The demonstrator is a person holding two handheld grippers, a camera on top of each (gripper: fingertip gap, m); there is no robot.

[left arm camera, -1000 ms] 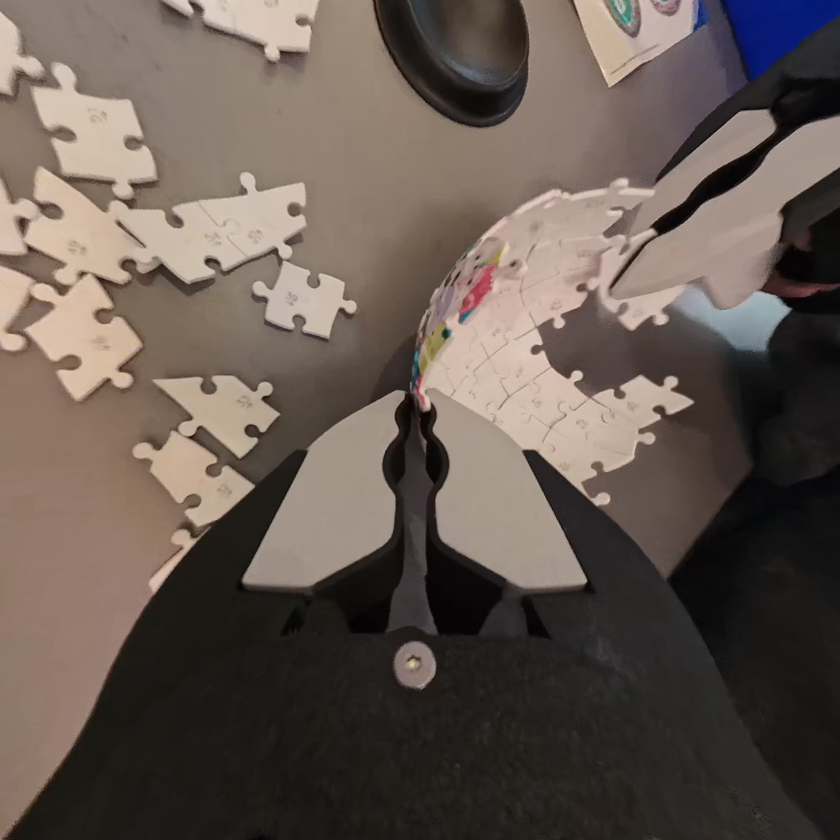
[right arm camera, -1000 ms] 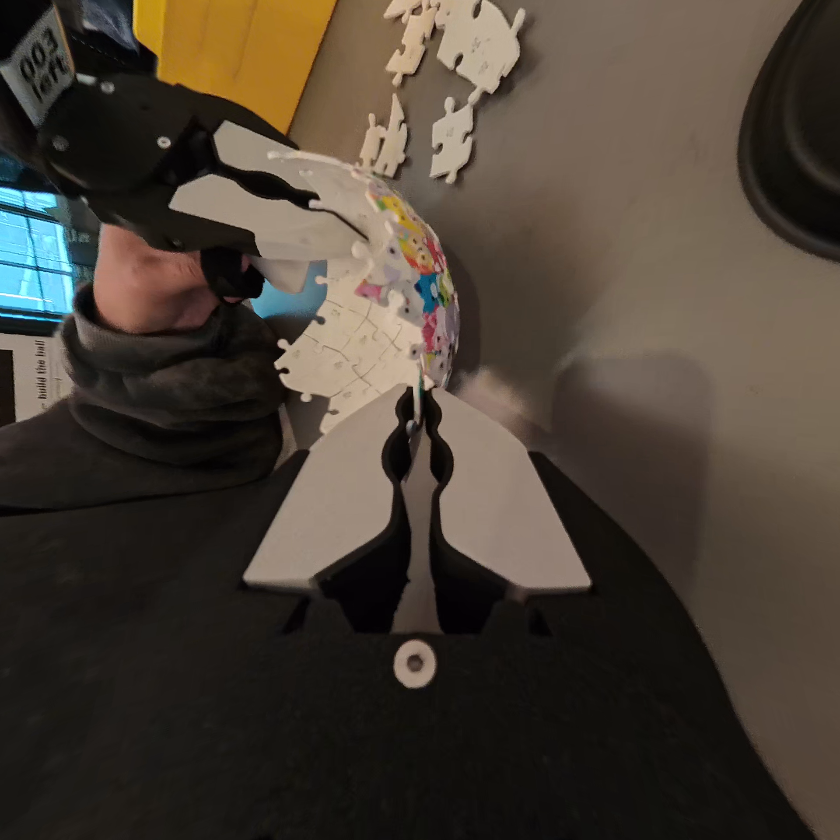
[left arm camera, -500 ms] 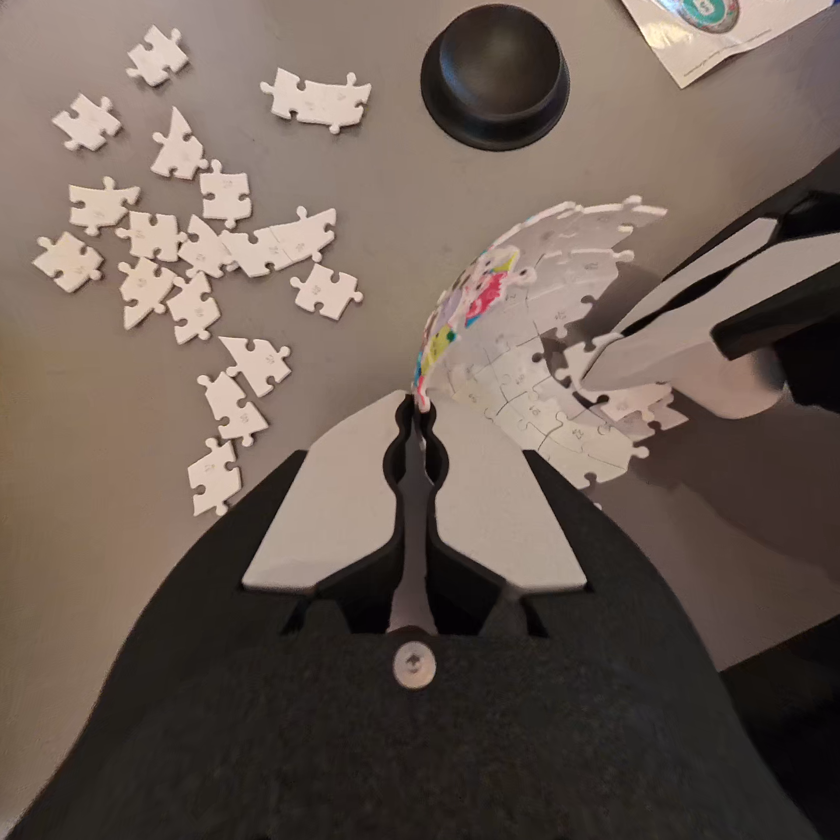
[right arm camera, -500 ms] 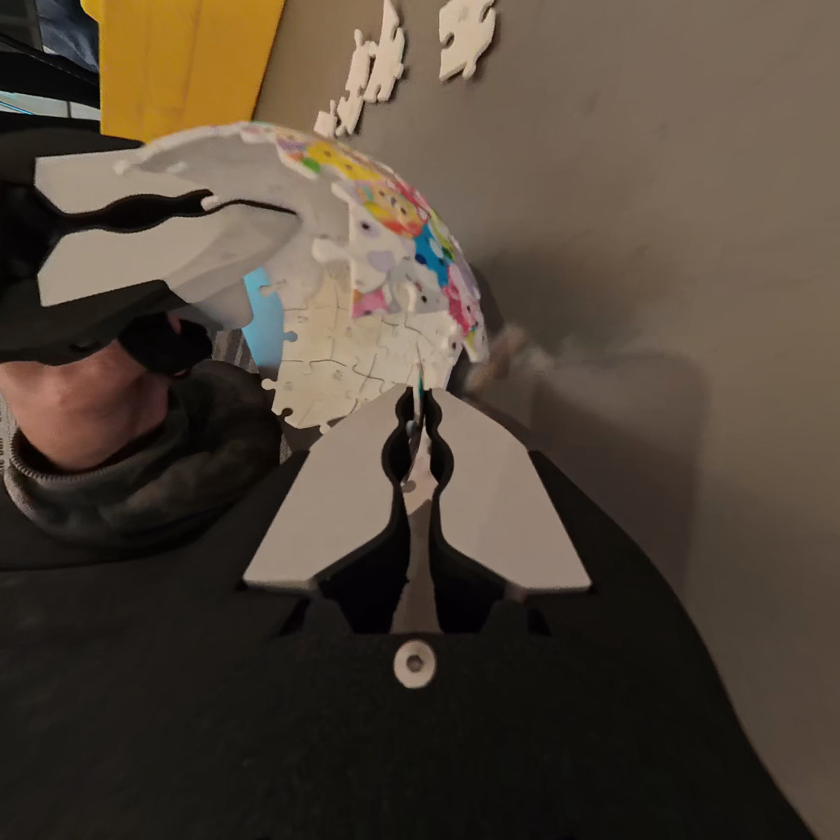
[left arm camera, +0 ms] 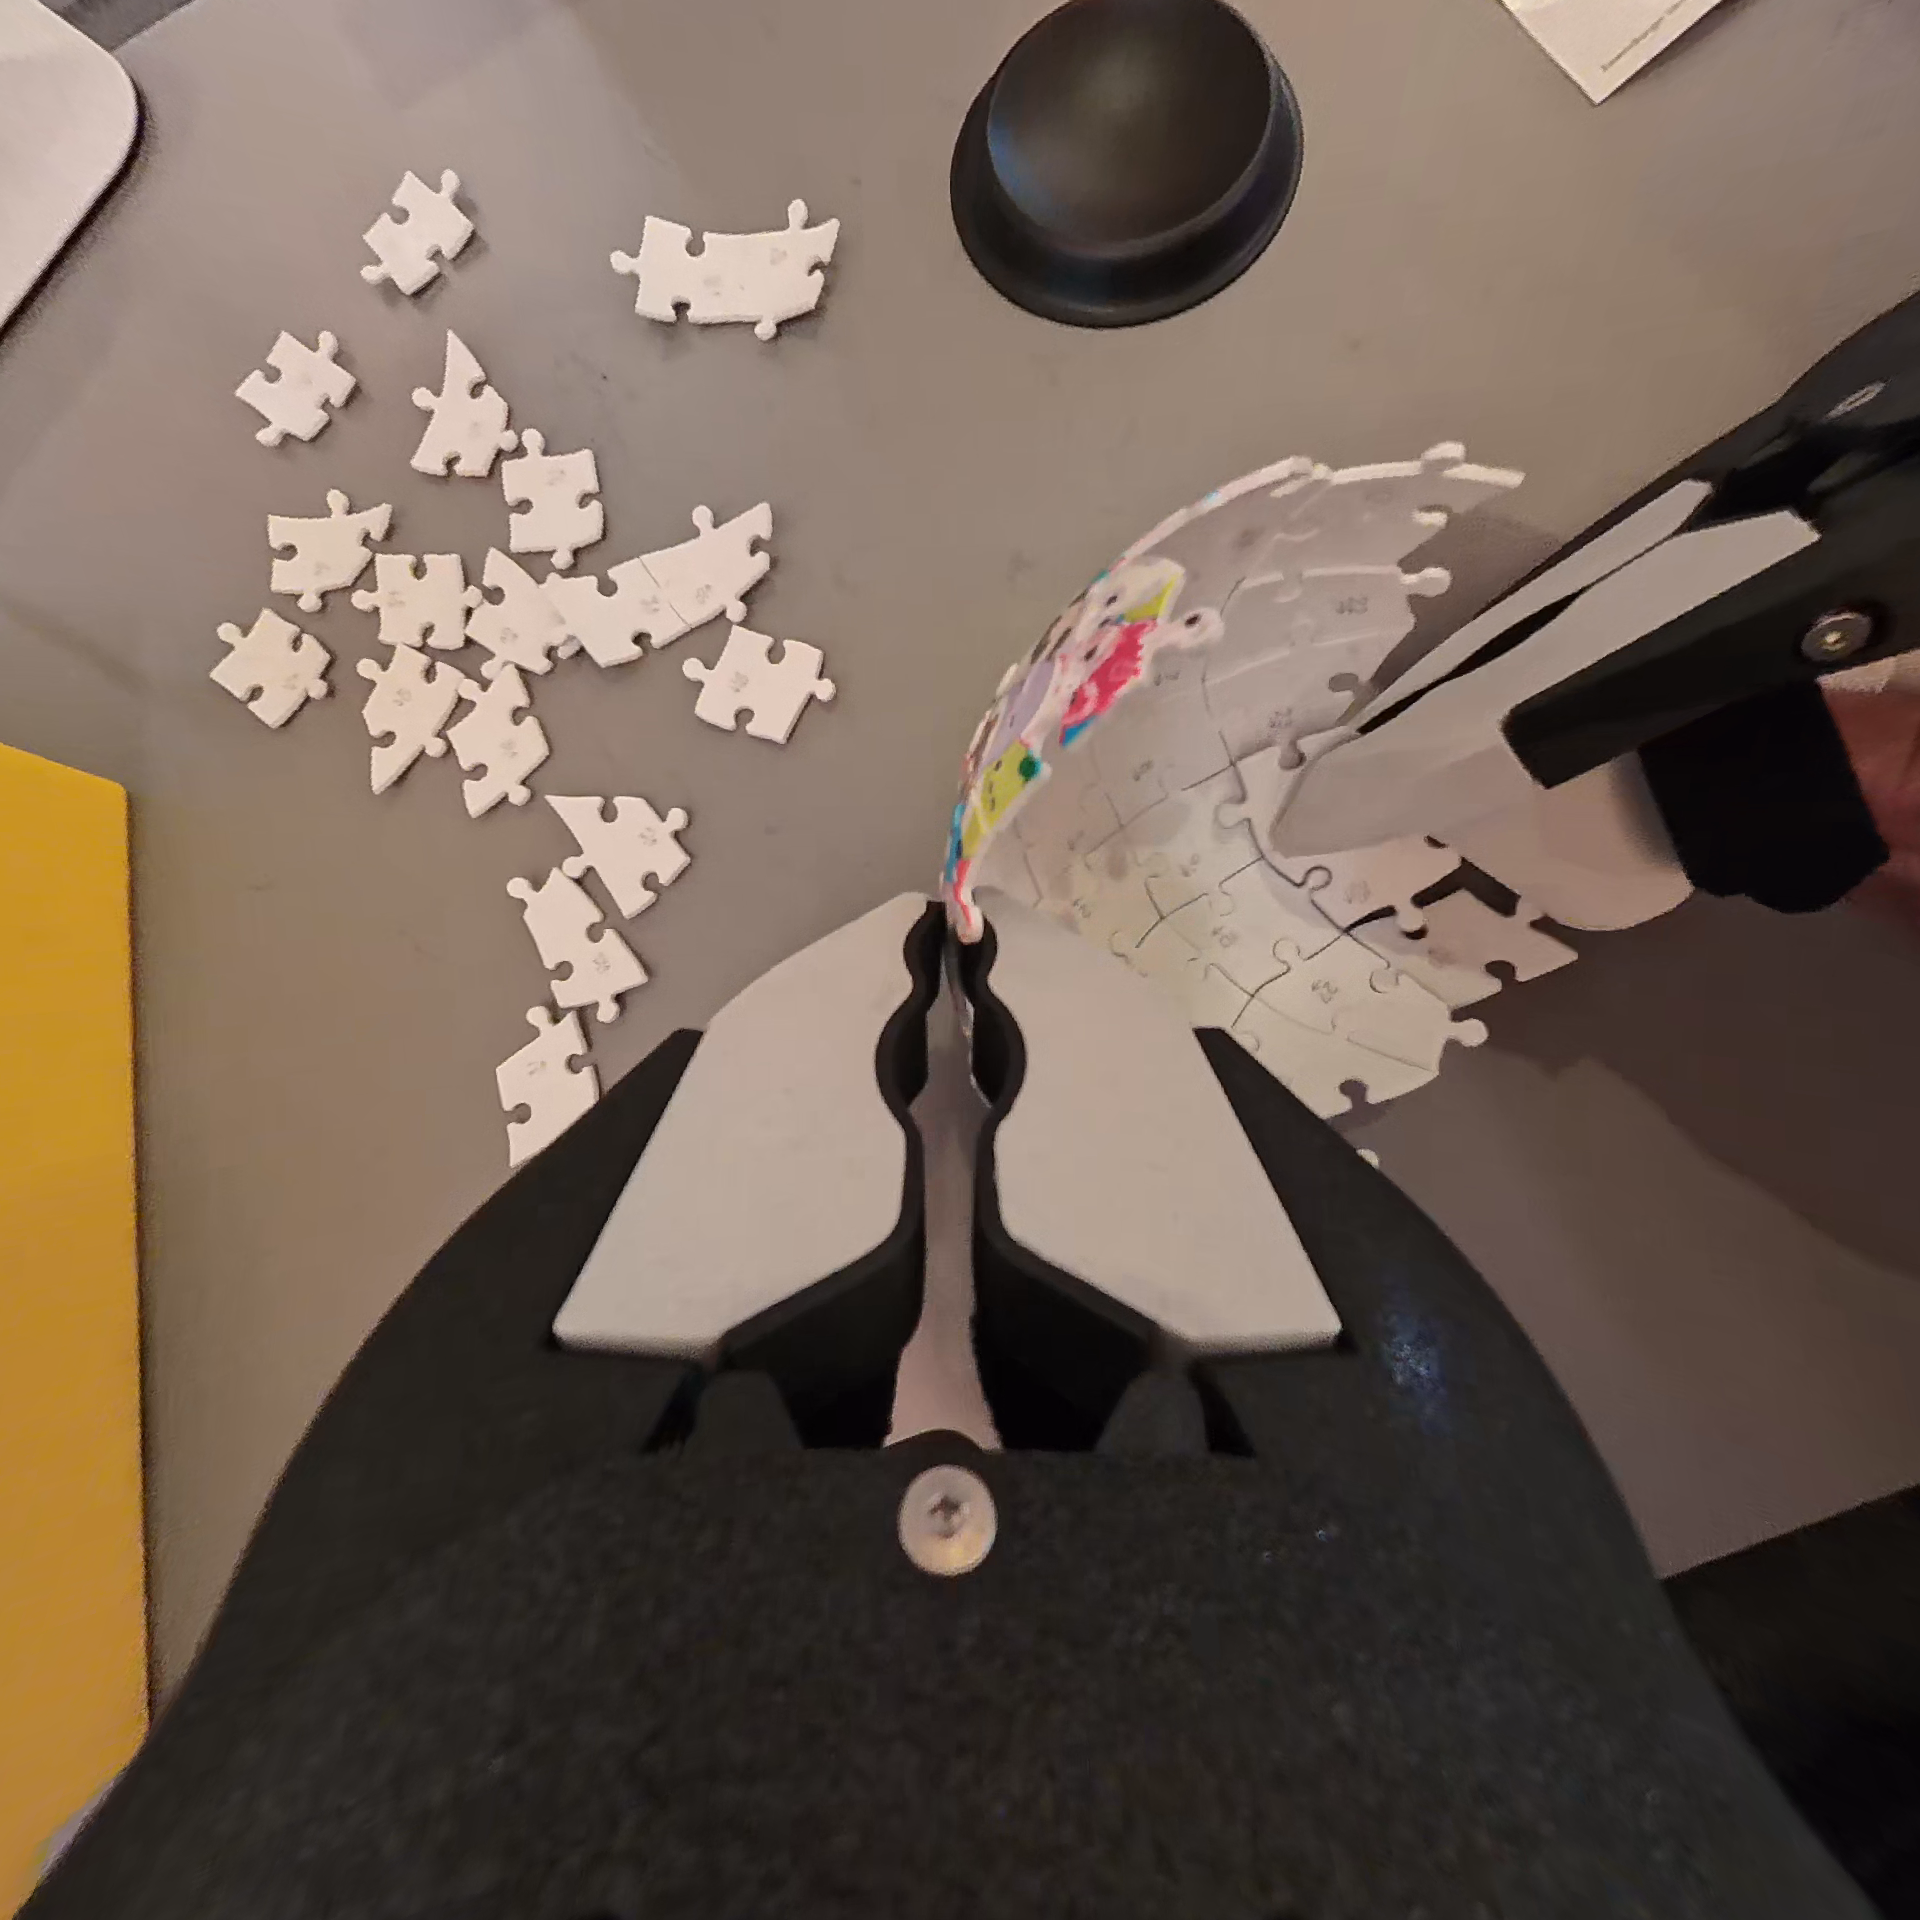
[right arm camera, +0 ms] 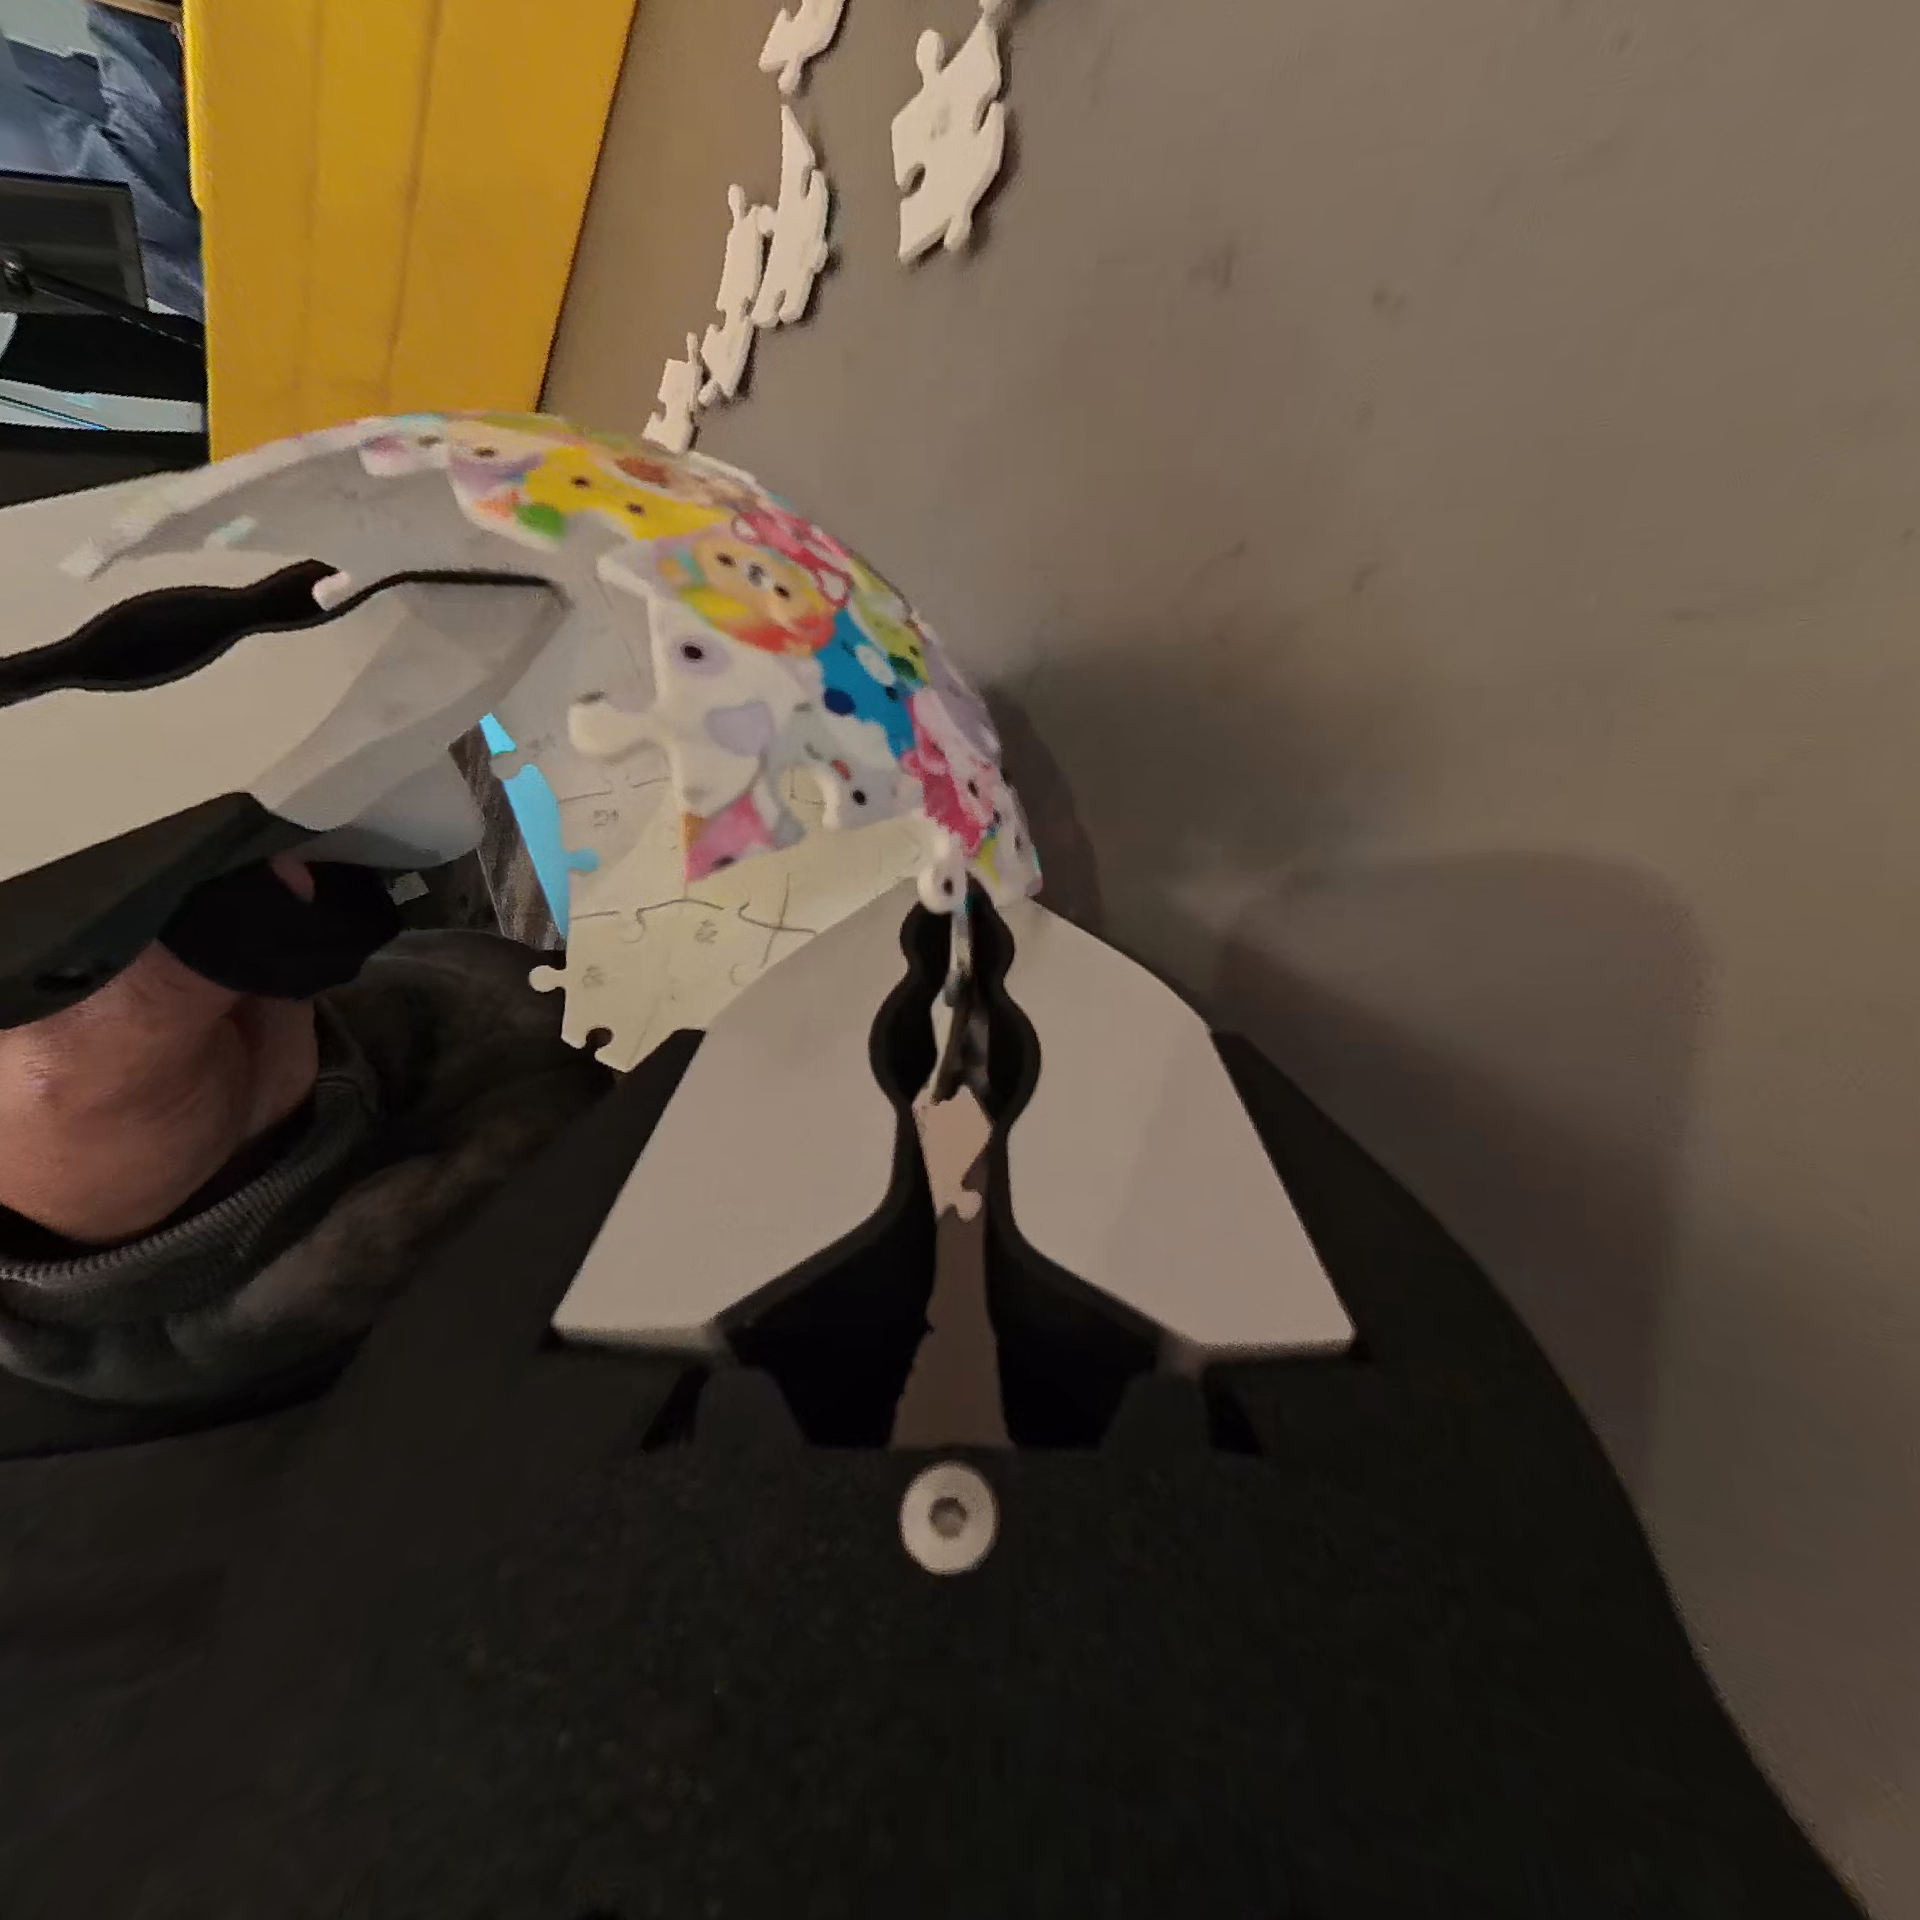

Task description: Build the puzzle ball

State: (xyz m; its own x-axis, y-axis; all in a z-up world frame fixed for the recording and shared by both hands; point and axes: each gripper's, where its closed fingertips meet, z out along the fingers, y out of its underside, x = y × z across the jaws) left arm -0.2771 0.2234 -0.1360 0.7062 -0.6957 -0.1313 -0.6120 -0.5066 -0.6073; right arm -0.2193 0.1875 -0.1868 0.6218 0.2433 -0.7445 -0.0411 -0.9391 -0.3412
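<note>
While lifted clear of the worktop [left arm camera: 935, 468], half-built puzzle ball [left arm camera: 1195, 810] clamped by left gripper [left arm camera: 954, 925] and right gripper [right arm camera: 961, 914] at opposite rims, likely for steadiness.

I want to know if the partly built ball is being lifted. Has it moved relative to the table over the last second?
Yes. In the left wrist view the partly built ball has risen away from the grey table: the black stand and loose pieces look smaller and farther off.

Black dome [left arm camera: 1124, 156], yellow sheet [left arm camera: 62, 1247], grey table [left arm camera: 904, 499]
</note>
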